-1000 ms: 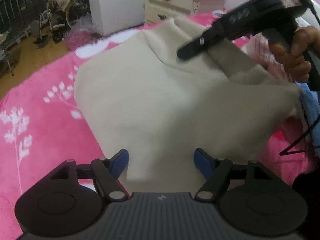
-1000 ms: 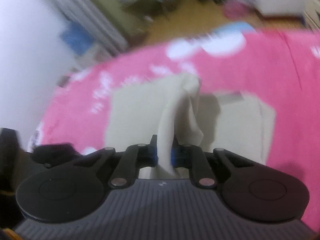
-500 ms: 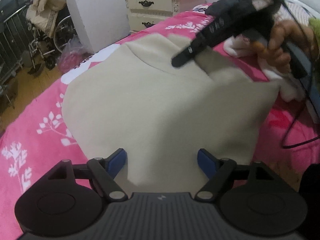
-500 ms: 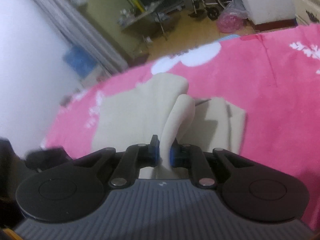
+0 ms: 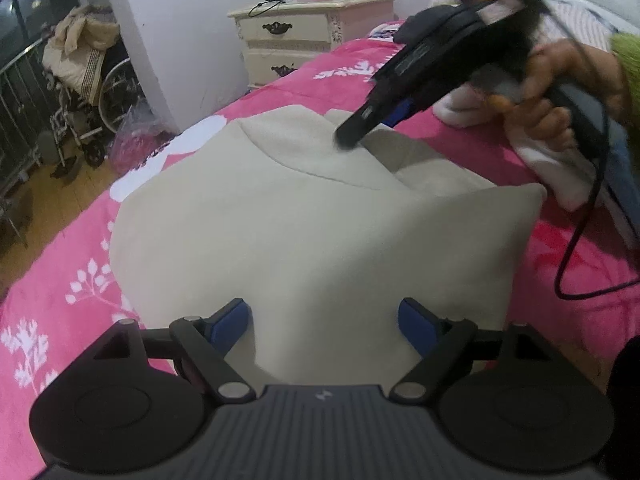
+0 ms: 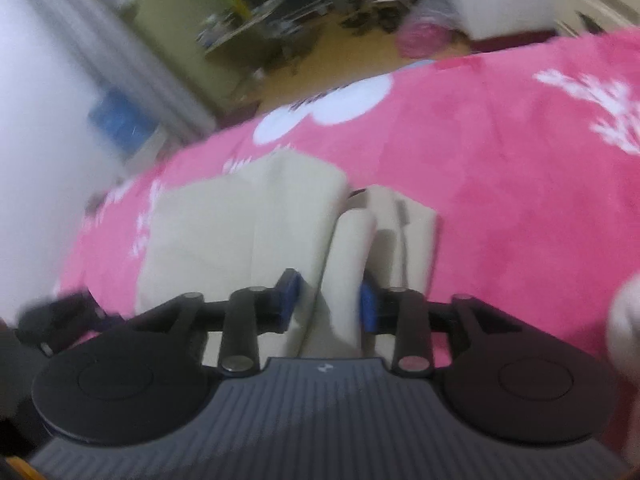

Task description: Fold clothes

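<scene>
A beige garment [image 5: 300, 220] lies partly folded on the pink bedspread [image 5: 60, 280]. My left gripper [image 5: 324, 320] is open, its blue pads [image 5: 228, 320] spread wide over the garment's near edge without touching it. A hand holds my right gripper [image 5: 360, 128] at the far end of the garment, fingers pointing down at the folded top layer. In the right wrist view the right gripper [image 6: 328, 300] is open, with an upright fold of the beige garment [image 6: 348, 248] standing loose between its blue pads [image 6: 290, 296]. This view is blurred.
A cream nightstand [image 5: 304, 36] stands past the bed's far edge. White clothing [image 5: 560, 176] lies at the right, with a black cable [image 5: 576, 248] trailing over the bedspread. A wheelchair with clothes [image 5: 92, 92] stands on the wooden floor at left.
The right gripper carried the pinched fold across to the garment's far end and lowered it, then its fingers parted. The garment now lies flatter. The left gripper stayed open.
</scene>
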